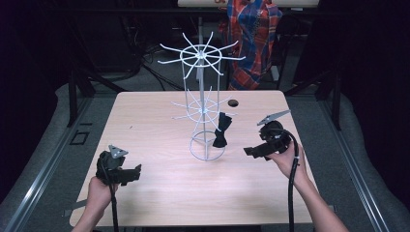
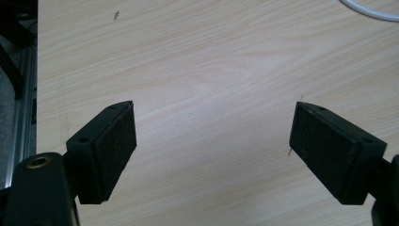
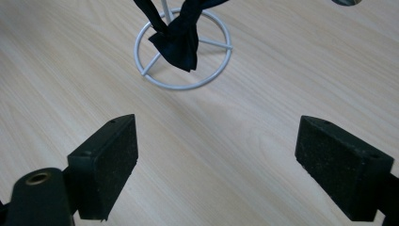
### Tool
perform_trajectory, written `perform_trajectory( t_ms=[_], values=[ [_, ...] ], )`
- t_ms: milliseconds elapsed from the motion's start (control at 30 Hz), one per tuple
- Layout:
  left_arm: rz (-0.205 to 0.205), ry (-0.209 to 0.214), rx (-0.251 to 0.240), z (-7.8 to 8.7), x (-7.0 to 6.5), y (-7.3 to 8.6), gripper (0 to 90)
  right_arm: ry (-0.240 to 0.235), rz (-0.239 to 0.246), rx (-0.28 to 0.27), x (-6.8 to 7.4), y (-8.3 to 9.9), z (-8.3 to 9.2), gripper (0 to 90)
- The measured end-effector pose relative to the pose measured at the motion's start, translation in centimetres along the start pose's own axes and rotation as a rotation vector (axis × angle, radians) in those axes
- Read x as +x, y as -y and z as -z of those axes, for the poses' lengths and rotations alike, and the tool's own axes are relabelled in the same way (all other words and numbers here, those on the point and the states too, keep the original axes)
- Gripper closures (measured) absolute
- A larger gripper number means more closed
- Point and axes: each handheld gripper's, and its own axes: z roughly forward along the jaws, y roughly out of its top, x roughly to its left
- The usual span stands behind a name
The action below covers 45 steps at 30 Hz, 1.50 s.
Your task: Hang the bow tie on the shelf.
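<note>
A white wire rack (image 1: 201,57) with two tiers of spokes stands on the wooden table (image 1: 159,193) near its middle. A black bow tie (image 1: 221,131) hangs from a lower spoke on the rack's right side, down over the base ring (image 1: 196,155). My right gripper (image 1: 248,152) is just right of the rack, pointing left at it, open and holding nothing. The right gripper view has its pads (image 3: 110,165) wide apart (image 3: 216,125), with the bow tie (image 3: 176,40) and base ring (image 3: 188,87) ahead. My left gripper (image 1: 137,170) rests open at the front left (image 2: 214,113) over bare wood.
A round hole (image 1: 233,103) sits in the table behind the rack. A plaid cloth (image 1: 251,34) hangs beyond the far edge. The table's left edge and a metal rail (image 2: 23,117) lie left of the left gripper. A bit of the base ring (image 2: 371,12) curves ahead of the left gripper.
</note>
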Motion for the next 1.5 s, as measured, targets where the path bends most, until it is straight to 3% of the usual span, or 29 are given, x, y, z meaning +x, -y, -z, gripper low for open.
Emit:
perform_trajectory(
  t_ms=[433, 567, 1000, 1500],
  values=[
    [-0.001, -0.001, 0.001, 0.0, 0.0, 0.0, 15.6, 0.003, 0.006, 0.029, -0.4, 2.2, 0.1, 9.0],
    [-0.001, 0.000, 0.003, -0.1, 0.0, 0.0, 15.6, 0.014, 0.017, 0.059, -0.5, 3.1, 0.0, 8.4],
    [-0.005, 0.002, 0.006, -0.1, -0.1, -0.1, 15.5, 0.016, -0.007, 0.131, -1.1, 5.6, -0.5, 8.4],
    [-0.007, 0.005, 0.003, 0.0, -0.1, -0.1, 15.5, 0.014, 0.007, 0.212, -1.5, 6.0, -2.2, 9.0]
  ],
)
